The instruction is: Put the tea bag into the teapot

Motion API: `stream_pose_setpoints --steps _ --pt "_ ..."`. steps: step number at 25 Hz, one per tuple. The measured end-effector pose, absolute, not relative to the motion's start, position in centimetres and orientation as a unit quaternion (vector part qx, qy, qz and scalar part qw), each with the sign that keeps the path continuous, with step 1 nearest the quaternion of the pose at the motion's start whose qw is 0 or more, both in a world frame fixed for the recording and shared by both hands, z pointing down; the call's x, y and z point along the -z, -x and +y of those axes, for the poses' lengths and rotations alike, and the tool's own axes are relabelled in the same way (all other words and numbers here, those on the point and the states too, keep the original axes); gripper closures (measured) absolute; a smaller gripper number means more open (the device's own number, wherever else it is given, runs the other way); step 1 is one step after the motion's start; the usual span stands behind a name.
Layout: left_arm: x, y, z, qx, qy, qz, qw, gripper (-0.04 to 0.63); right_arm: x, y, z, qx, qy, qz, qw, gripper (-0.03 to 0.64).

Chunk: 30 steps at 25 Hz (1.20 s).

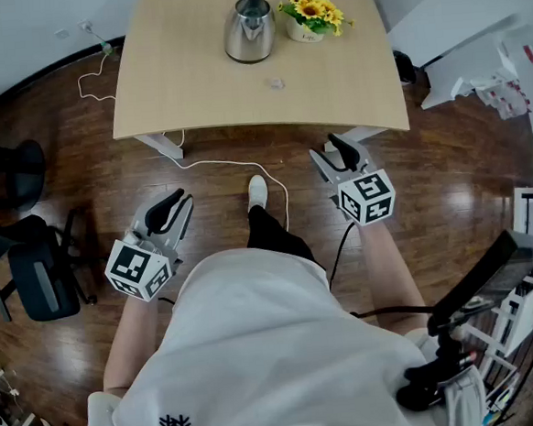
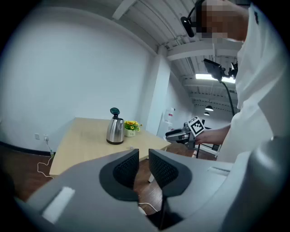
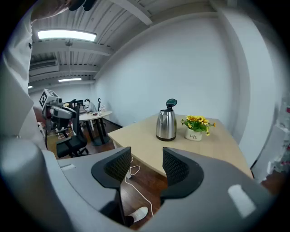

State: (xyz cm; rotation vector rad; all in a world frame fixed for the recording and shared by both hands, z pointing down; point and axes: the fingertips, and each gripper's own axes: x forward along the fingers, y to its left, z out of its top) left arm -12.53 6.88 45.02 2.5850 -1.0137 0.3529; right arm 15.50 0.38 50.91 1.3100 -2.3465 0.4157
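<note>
A steel teapot (image 1: pixel 249 30) with a dark lid knob stands at the far side of the wooden table (image 1: pixel 192 85). A small pale tea bag (image 1: pixel 277 83) lies on the tabletop in front of it. Both grippers hover over the floor, short of the table's near edge. My left gripper (image 1: pixel 176 208) has its jaws a little apart with nothing between them (image 2: pixel 143 153). My right gripper (image 1: pixel 333 151) stands wider open and is also empty (image 3: pixel 147 152). Both gripper views show the teapot (image 2: pixel 114 130) (image 3: pixel 166 125) well ahead.
A white pot of sunflowers (image 1: pixel 310 13) stands to the right of the teapot. A white cable (image 1: pixel 235 168) runs over the wooden floor under the table. A black office chair (image 1: pixel 41 271) is at the left; racks and gear (image 1: pixel 496 327) crowd the lower right.
</note>
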Motion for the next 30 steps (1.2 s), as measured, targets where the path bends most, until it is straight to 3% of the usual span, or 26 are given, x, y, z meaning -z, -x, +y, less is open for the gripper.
stream_pose_setpoints --steps 10,20,30 --pt "-43.0 5.3 -7.8 -0.106 -0.904 -0.370 0.187 0.554 -57.9 -15.4 -17.2 -0.132 -0.379 -0.869 0.289 0.405" --pt "-44.2 4.7 -12.8 -0.145 -0.910 -0.337 0.192 0.554 -68.6 -14.4 -22.1 -0.188 -0.354 -0.842 0.361 0.413" --pt "-44.6 6.9 -16.7 -0.148 -0.913 -0.325 0.199 0.554 -71.4 -13.6 -23.0 -0.198 -0.359 -0.824 0.391 0.458"
